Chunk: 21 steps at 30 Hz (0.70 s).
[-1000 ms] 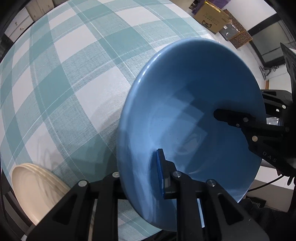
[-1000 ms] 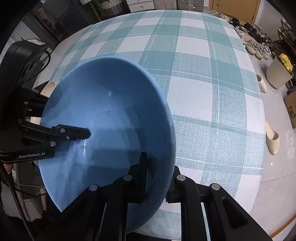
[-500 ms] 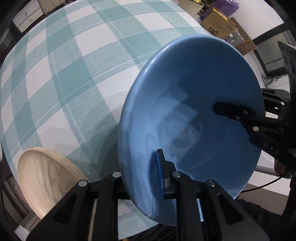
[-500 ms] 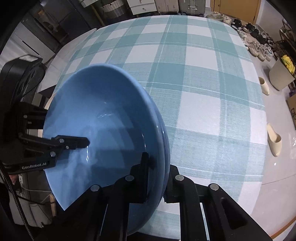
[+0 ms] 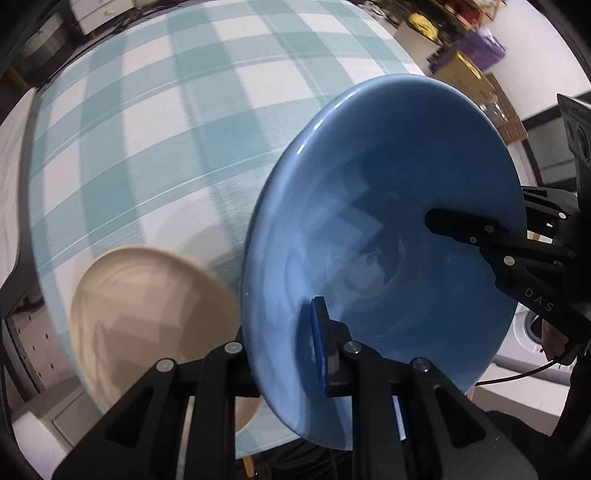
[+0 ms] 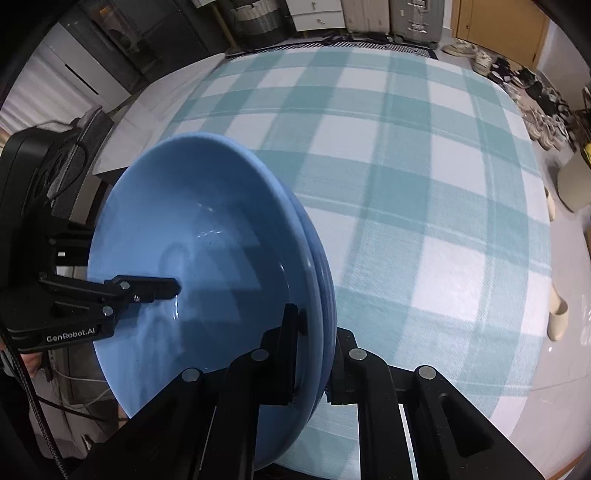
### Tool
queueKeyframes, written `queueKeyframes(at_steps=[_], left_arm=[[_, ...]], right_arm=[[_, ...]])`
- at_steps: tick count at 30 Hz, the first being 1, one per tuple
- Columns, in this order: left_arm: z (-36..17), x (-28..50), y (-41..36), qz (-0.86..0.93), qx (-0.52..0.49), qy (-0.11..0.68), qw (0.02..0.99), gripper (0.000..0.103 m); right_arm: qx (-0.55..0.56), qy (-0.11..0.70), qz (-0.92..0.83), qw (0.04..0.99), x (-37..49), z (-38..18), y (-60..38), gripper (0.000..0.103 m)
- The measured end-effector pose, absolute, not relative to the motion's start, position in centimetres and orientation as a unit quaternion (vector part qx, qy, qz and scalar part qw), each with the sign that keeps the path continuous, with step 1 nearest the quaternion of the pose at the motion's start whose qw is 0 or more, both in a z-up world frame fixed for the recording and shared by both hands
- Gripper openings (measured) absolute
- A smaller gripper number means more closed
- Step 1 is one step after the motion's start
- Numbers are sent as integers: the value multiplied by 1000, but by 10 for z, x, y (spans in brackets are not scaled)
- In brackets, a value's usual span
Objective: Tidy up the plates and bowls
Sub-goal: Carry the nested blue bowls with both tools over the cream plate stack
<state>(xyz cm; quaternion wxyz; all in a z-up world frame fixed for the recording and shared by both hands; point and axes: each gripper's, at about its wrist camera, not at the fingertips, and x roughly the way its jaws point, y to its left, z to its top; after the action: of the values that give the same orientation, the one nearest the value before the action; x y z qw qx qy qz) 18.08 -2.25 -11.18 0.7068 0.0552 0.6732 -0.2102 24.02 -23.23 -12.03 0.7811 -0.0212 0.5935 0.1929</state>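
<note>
A large blue bowl (image 5: 388, 206) is held in the air over the near edge of the checked table, tilted on its side. My left gripper (image 5: 284, 343) is shut on its near rim. My right gripper (image 6: 314, 332) is shut on the opposite rim of the blue bowl (image 6: 199, 258), where two stacked rims show. Each gripper shows in the other's view, with the right gripper (image 5: 480, 236) reaching into the bowl in the left wrist view and the left gripper (image 6: 122, 291) in the right wrist view. A beige plate (image 5: 147, 306) lies on the table's near left corner, below and left of the bowl.
The table with a teal and white checked cloth (image 6: 424, 184) stretches ahead. Cardboard boxes (image 5: 469, 74) stand on the floor beyond it. Shoes and slippers (image 6: 554, 317) lie on the floor at the right. Cabinets and suitcases (image 6: 369, 14) stand at the back.
Both grippers have carried the blue bowl to the left along the table's near edge. The beige plate has come further into the left wrist view, closer to the bowl.
</note>
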Motion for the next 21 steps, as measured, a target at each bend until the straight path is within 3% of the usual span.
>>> queueKeyframes(at_steps=[13,21], left_arm=[[-105,149,83,-140,-23,673,726,17],[-121,140,133,-103,-74,685,717,17]], right_arm=[[-65,592,255,762,251,-98,-112,11],[-83,610,281,736,253,-120,-47,11]])
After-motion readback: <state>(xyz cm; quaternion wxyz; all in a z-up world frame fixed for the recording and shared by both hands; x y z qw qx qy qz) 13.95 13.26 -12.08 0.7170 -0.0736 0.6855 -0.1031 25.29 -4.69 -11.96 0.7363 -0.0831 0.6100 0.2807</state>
